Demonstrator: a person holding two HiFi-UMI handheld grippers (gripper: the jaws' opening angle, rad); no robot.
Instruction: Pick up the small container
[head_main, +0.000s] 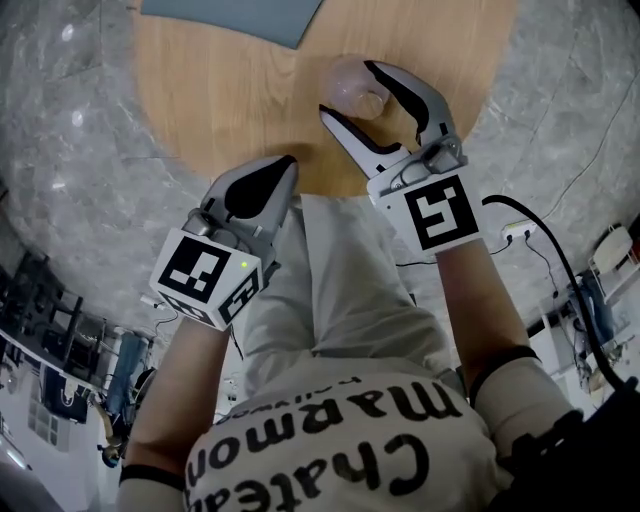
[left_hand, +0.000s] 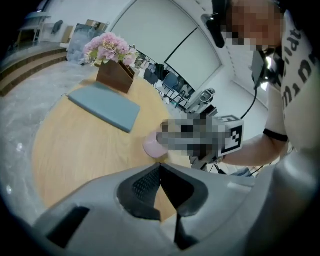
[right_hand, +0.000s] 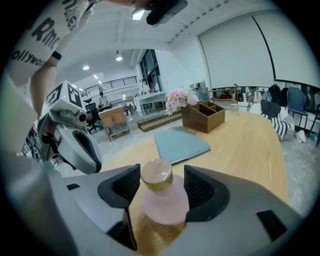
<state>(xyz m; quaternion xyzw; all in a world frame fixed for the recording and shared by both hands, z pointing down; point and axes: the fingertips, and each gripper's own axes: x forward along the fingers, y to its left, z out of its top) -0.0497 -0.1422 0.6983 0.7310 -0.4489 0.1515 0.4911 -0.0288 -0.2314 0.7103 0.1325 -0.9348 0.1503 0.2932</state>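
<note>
Pink small container: is standing upright on the wooden desk, close to the near edge, towards the right; a round golden lid is topping it

Right hand-held gripper: is reaching down over the near edge; its jaws are standing wide, one on each side of the container; whether the pads are touching it I cannot tell

Left hand-held gripper: is hovering at the near edge of the desk, left of the container and apart from it; its jaws are lying together with nothing between them

Grey-blue mat: is lying flat farther out on the desk, beyond the container

Wooden box: is sitting at the far side, past the mat; pink flowers are showing just beside it
</note>
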